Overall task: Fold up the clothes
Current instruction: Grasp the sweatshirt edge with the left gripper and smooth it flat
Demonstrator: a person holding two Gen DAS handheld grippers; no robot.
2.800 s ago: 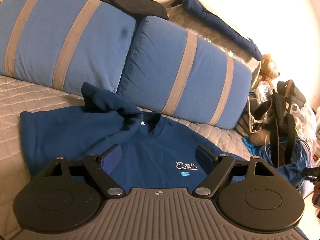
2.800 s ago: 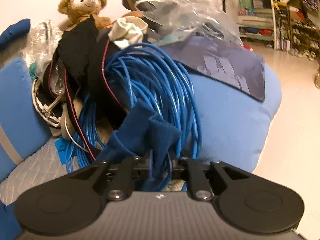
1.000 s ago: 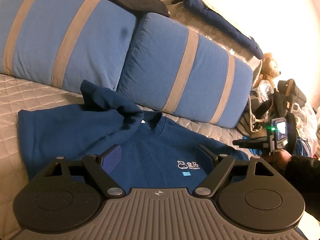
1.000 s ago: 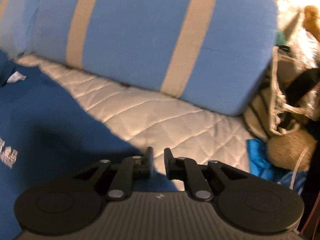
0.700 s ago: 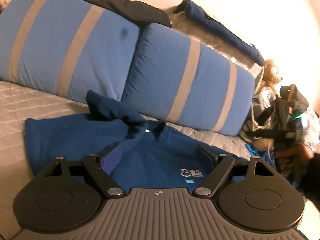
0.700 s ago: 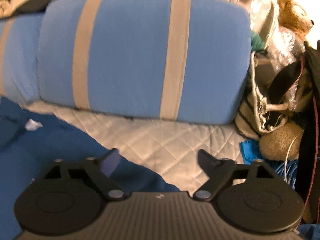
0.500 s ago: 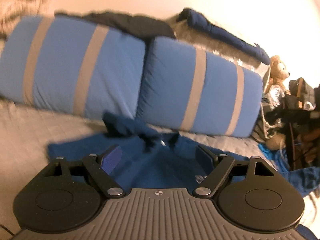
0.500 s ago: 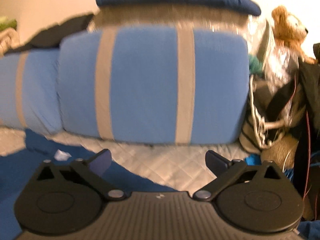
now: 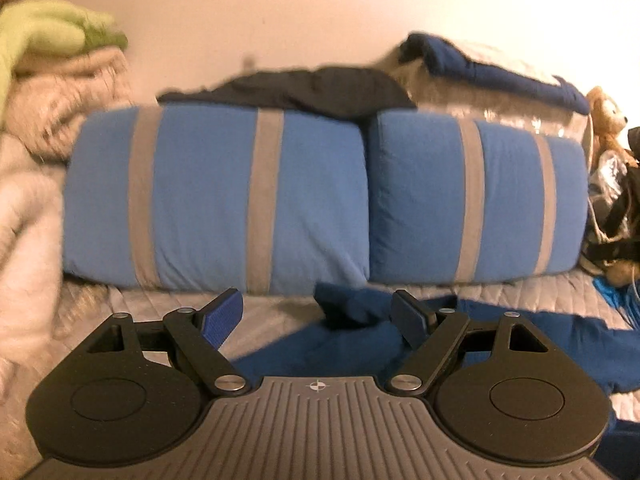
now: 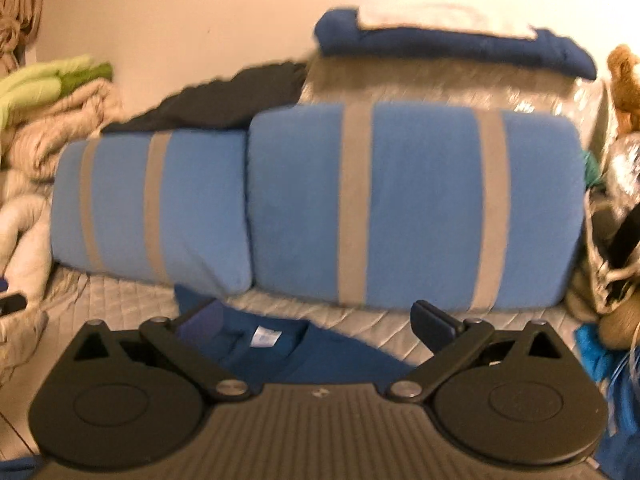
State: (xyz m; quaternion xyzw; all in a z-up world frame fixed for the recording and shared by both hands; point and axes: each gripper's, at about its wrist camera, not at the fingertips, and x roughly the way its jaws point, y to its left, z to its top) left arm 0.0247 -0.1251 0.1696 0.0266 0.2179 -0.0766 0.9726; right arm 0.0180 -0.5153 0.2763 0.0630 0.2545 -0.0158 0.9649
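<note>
A dark blue sweatshirt [image 9: 344, 344] lies spread on the grey quilted bed cover, with a sleeve bunched up near its collar [image 9: 348, 308]. In the right wrist view its neck with a white label [image 10: 266, 336] shows just ahead. My left gripper [image 9: 318, 314] is open and empty, held above the sweatshirt's near part. My right gripper [image 10: 316, 320] is open and empty above the collar area. Both views are blurred.
Two blue pillows with grey stripes [image 9: 224, 200] [image 9: 476, 204] stand behind the sweatshirt. Dark clothes [image 9: 296, 88] and a blue garment [image 9: 500, 72] lie on top. Fluffy blankets [image 9: 36, 160] are at the left. A teddy bear [image 9: 608, 120], bags and blue cable [image 9: 616, 292] crowd the right.
The right gripper let go of the sleeve and opened wide. Both grippers pulled back and tilted up, so the pillows now fill the views and less of the sweatshirt shows.
</note>
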